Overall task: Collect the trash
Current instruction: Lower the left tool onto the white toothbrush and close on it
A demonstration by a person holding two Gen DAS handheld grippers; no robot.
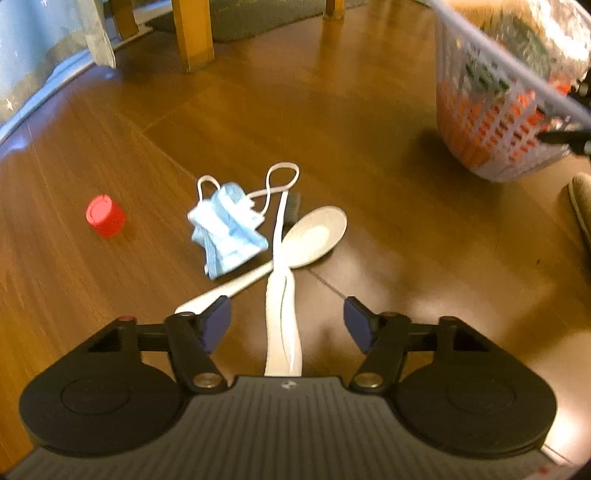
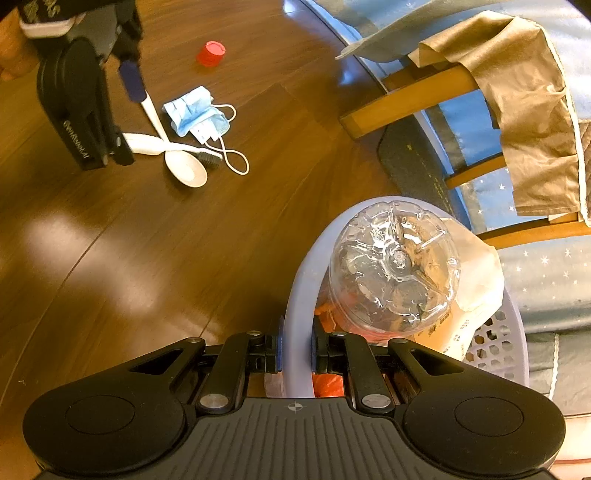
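On the wood floor lie a crumpled blue face mask [image 1: 225, 225] [image 2: 195, 110], a red bottle cap [image 1: 106, 216] [image 2: 210, 53], a cream spoon [image 1: 317, 236] [image 2: 186, 168] and a white toothbrush [image 1: 282, 325] [image 2: 146, 142] that crosses the spoon's handle. My left gripper [image 1: 289, 323] [image 2: 129, 118] is open low over the floor, its fingers either side of the toothbrush handle. My right gripper [image 2: 297, 354] is shut on the rim of a pale purple basket [image 2: 301, 295] [image 1: 491, 122]. The basket holds a clear plastic bottle [image 2: 395, 266] and orange wrappers.
Wooden chair legs [image 1: 192, 33] and a dark mat [image 1: 258, 18] stand beyond the trash. A tan cloth [image 2: 524, 92] hangs over a chair rail beside blue starry fabric [image 2: 546, 273]. A slipper [image 1: 580, 206] shows at the left view's right edge.
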